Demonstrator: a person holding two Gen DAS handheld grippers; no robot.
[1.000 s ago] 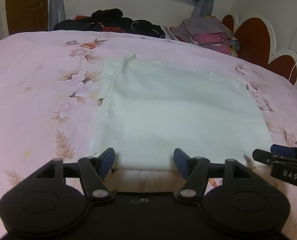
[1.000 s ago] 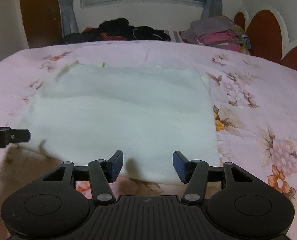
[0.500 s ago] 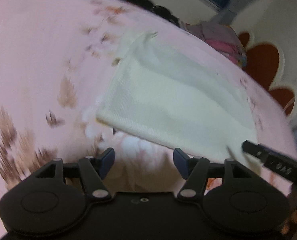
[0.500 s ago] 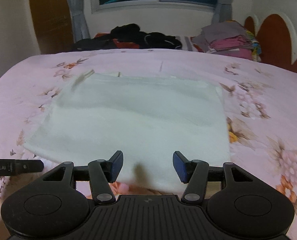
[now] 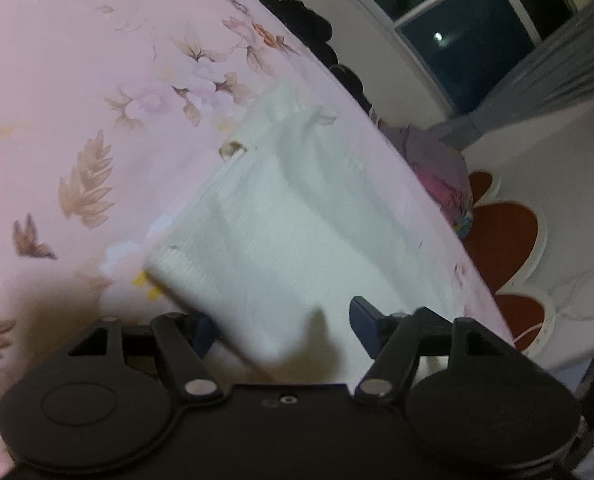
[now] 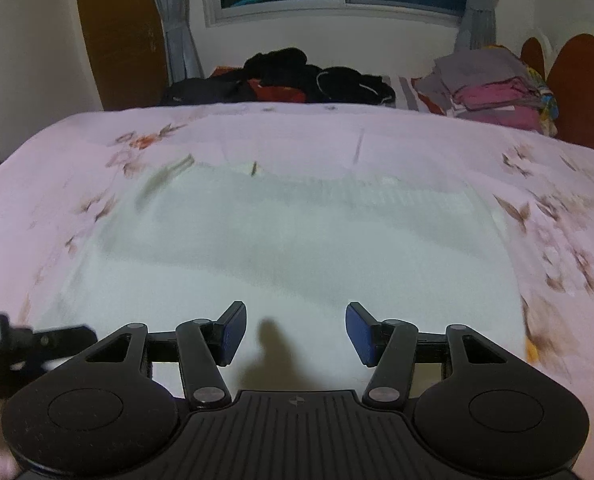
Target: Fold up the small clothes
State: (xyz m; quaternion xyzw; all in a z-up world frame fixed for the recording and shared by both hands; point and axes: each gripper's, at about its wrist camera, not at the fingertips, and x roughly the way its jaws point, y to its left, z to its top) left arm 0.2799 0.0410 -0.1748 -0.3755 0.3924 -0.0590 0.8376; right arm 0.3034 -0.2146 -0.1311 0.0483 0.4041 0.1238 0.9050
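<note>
Left wrist view, white cloth point(image 5: 297, 232) corner between left gripper point(image 5: 283, 328) jaws (parted)

a bed point(image 6: 377, 136) with a pink floral cover carries a flat white cloth point(image 6: 297, 248); dark clothes point(image 6: 297, 76) and a folded stack point(image 6: 493, 84) lie at its far edge.

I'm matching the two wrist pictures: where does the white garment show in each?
Left wrist: white garment runs tilted from centre to the bottom, its near corner between the open left gripper.
Right wrist: it fills the middle, flat.
Shared landmark: folded clothes pile.
</note>
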